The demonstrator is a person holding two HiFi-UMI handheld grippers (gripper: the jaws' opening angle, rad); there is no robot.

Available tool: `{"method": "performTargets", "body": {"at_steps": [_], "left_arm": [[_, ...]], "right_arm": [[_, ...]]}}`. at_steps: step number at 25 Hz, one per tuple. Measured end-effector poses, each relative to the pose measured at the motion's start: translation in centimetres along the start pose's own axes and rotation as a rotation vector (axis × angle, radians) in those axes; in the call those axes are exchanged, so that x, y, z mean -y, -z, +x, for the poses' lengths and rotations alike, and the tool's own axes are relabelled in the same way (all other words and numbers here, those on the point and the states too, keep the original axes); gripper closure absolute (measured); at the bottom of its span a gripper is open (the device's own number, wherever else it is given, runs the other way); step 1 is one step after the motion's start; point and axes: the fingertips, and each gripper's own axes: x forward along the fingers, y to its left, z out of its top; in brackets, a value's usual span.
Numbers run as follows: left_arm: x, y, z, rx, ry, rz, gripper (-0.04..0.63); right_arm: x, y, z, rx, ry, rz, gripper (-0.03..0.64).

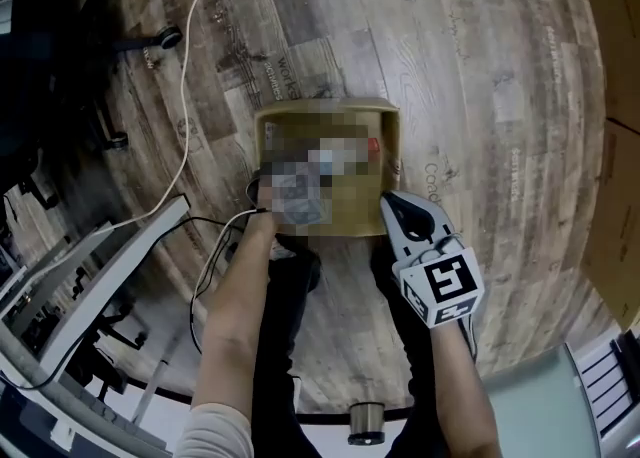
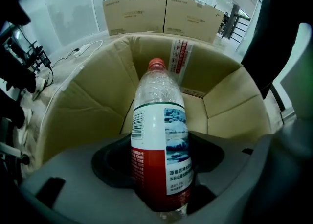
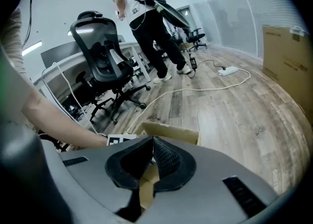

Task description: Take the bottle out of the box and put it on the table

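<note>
An open cardboard box [image 1: 393,146] stands on the wooden floor. In the left gripper view my left gripper [image 2: 159,162] is inside the box [image 2: 93,100], shut on a clear plastic bottle [image 2: 159,135] with a red cap and a white and red label. The bottle points toward the far wall of the box. A mosaic patch hides that gripper and most of the bottle in the head view. My right gripper [image 1: 388,201] hovers at the box's near right corner, shut and holding nothing. Its closed jaw tips [image 3: 152,142] sit just above the box rim [image 3: 168,132].
A white cable [image 1: 185,76] snakes across the floor left of the box. A desk [image 1: 90,276] and chair base [image 1: 150,41] lie to the left. An office chair [image 3: 105,56], a standing person [image 3: 151,22] and stacked cartons [image 2: 161,15] stand around.
</note>
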Motion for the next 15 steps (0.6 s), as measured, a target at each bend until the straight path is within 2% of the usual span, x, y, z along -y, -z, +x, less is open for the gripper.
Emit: {"method": "performTargets", "body": {"at_steps": [3, 7, 10, 15], "left_arm": [[-0.3, -0.2, -3.4, 0.013, -0.008, -0.019, 0.278], [-2.2, -1.3, -8.0, 0.071, -0.066, -0.125, 0.278], [-3.2, -2.9, -11.5, 0.127, -0.103, -0.198, 0.278], [-3.7, -5.8, -17.5, 0.199, -0.134, -0.244, 0.278]], "right_arm": [[-0.4, 1.4, -1.0, -0.023, 0.027, 0.026, 0.577], [-2.2, 2.4, -2.3, -0.052, 0.032, 0.011, 0.577], [-3.0, 2.0, -4.1, -0.061, 0.044, 0.024, 0.577], [-4.4, 0.1, -7.7, -0.064, 0.074, 0.036, 0.577]]}}
